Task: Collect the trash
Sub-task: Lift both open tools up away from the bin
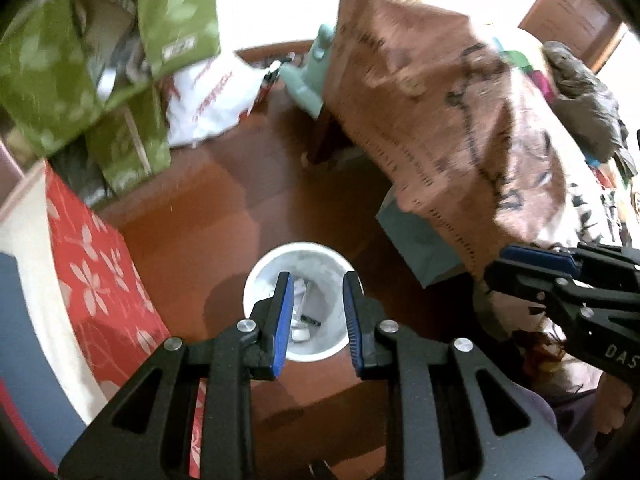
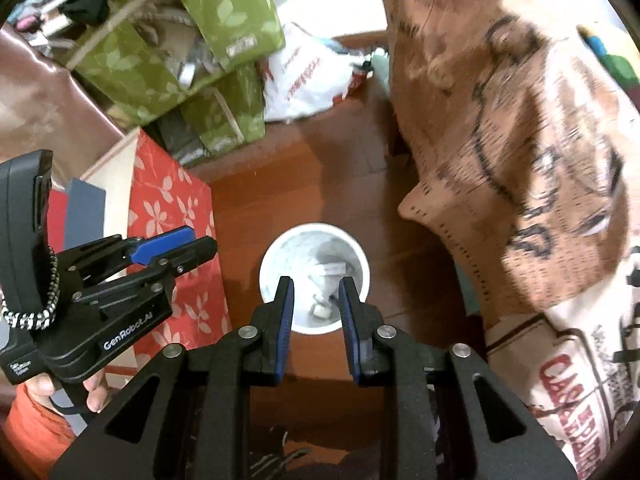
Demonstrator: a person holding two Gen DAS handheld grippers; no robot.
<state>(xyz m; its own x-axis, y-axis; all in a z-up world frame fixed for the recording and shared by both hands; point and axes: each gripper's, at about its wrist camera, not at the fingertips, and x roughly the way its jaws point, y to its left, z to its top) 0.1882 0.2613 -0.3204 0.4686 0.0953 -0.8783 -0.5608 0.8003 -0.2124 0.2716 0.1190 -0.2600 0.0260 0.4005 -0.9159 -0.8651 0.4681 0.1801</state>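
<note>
L wrist view:
bin: white bin (image 1: 304,300) on floor (image 1: 224,216), right under left tool (image 1: 316,292)
left tool: narrow gap, nothing btwn pads
trash: small scraps (image 1: 300,330) at bin bottom; prob. light, soft, pinch at edge

R wrist view:
right tool (image 2: 316,296): narrow gap, empty, above same bin (image 2: 314,278)
trash: crumpled paper (image 2: 326,276) inside, below tool, apart

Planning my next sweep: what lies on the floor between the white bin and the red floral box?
Bare brown floor separates the white bin from the red floral box, clearest in the right wrist view.
</note>
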